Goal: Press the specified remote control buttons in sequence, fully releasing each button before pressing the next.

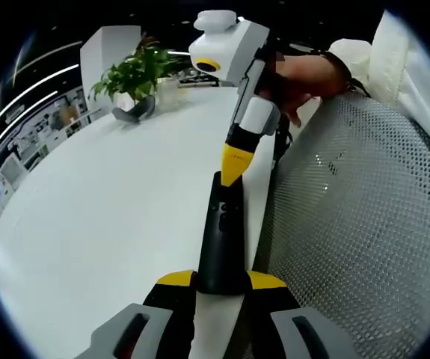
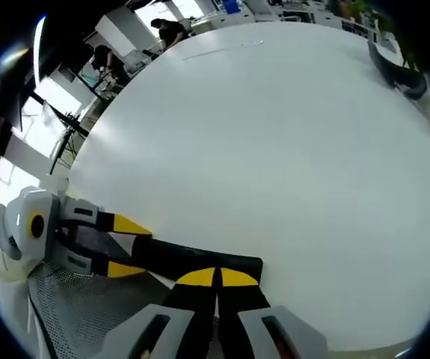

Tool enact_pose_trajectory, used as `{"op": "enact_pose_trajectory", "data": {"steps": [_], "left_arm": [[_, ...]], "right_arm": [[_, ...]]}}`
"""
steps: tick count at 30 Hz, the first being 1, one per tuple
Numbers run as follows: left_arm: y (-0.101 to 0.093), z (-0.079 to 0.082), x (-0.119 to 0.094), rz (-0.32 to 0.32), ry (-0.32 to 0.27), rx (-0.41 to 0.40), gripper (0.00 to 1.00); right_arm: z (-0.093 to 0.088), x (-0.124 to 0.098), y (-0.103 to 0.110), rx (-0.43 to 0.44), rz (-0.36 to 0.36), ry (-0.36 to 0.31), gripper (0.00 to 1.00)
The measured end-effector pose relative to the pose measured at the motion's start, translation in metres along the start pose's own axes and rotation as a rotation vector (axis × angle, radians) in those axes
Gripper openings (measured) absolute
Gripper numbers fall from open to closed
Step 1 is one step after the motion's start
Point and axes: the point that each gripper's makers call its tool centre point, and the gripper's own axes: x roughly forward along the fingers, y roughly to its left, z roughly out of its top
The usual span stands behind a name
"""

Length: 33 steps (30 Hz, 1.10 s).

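A long black remote control [image 1: 219, 224] lies along the white table's edge, and my left gripper [image 1: 220, 279] is shut on its near end, one yellow-tipped jaw on each side. My right gripper [image 1: 232, 166] comes down from above, shut, with its joined yellow tips touching the remote's far end. In the right gripper view, the right gripper [image 2: 217, 277] rests its closed tips on the remote control [image 2: 177, 258]. There the left gripper [image 2: 125, 247] reaches in from the left and clamps the remote's other end. Which button lies under the tips is hidden.
The white table [image 1: 110, 194] stretches away to a potted plant [image 1: 136, 75] at its far end. A white mesh chair [image 1: 364, 224] stands close beside the table edge. A hand [image 1: 308, 75] holds the right gripper. People [image 2: 166, 30] sit beyond the table [image 2: 274, 134].
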Motion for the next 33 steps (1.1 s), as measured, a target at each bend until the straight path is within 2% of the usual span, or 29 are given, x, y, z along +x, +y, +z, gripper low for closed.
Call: {"op": "enact_pose_trajectory", "data": {"steps": [12, 20, 26, 33], "left_arm": [[-0.0004, 0.0001, -0.0004, -0.001, 0.0, 0.0, 0.25], [-0.0013, 0.001, -0.0001, -0.006, 0.001, 0.01, 0.24], [-0.0048, 0.0019, 0.001, -0.016, 0.001, 0.044, 0.24], [-0.0043, 0.0019, 0.0007, -0.02, 0.001, 0.038, 0.24]], "right_arm": [[0.0004, -0.0006, 0.0003, -0.002, -0.005, 0.0, 0.0], [0.0007, -0.0024, -0.0005, 0.035, 0.012, 0.005, 0.0], [0.0047, -0.0033, 0.0013, 0.002, 0.006, -0.017, 0.0], [0.0045, -0.0009, 0.0019, -0.022, 0.001, -0.009, 0.0]]}}
